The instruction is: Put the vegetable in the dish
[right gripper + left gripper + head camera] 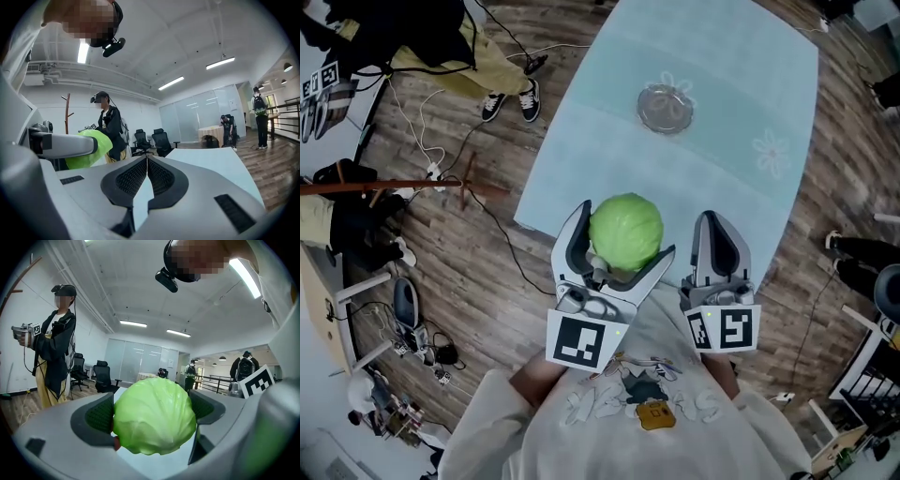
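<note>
The left gripper (621, 251) is clamping the cabbage (625, 228) between its jaws. In the left gripper view the dark ribbed pads (99, 417) are pressing against both sides of the round green head, which is filling the whole gap between them. The cabbage is hanging in the air over the near edge of the pale blue table (750, 84) and is not touching it.

The dish (666, 108), small, round and clear, is sitting farther along the table, well apart from the cabbage.

The right gripper (713, 225) is hovering just beside the left one, on its right, also over the near edge of the table. The right gripper view is showing its jaws pressed together with nothing between them. The cabbage is appearing at that view's left side, partly behind a jaw of the left gripper.

Each gripper is carrying its marker cube (581, 339) close to the person's chest.

Cables (492, 220) are trailing across the wooden floor (487, 272) to the left of the table. A second person (55, 345) in a dark jacket and yellow trousers is standing there, well apart from the table
</note>
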The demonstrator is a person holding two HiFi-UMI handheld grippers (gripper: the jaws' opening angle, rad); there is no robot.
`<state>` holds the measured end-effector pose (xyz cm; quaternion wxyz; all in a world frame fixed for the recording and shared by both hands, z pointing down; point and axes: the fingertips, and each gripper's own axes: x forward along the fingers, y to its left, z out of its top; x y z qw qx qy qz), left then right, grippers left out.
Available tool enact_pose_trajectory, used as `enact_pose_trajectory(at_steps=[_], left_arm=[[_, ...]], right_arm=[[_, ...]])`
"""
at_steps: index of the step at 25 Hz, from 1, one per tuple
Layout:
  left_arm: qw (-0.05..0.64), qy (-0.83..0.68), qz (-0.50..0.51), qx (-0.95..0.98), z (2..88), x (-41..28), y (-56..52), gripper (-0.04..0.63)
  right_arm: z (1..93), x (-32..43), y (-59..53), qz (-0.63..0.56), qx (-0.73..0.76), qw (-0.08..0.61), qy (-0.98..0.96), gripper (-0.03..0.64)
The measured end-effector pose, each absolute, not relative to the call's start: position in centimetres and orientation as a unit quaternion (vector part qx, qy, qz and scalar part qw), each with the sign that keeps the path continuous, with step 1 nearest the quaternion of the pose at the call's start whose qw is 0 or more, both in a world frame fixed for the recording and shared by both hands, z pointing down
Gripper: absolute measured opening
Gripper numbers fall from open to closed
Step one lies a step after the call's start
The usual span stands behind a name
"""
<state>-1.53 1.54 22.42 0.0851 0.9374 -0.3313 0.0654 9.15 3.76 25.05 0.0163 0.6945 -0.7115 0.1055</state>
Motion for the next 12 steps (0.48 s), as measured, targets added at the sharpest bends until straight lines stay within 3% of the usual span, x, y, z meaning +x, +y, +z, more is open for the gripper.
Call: enact_pose_trajectory(at_steps=[12], left_arm=[[0.077,-0.347,0.082,0.931,24.5,2.6,-0.9,0.511]], right_arm=[[26.9,10.8,1.5,0.106,0.611,-0.004,-0.784,0.021]])
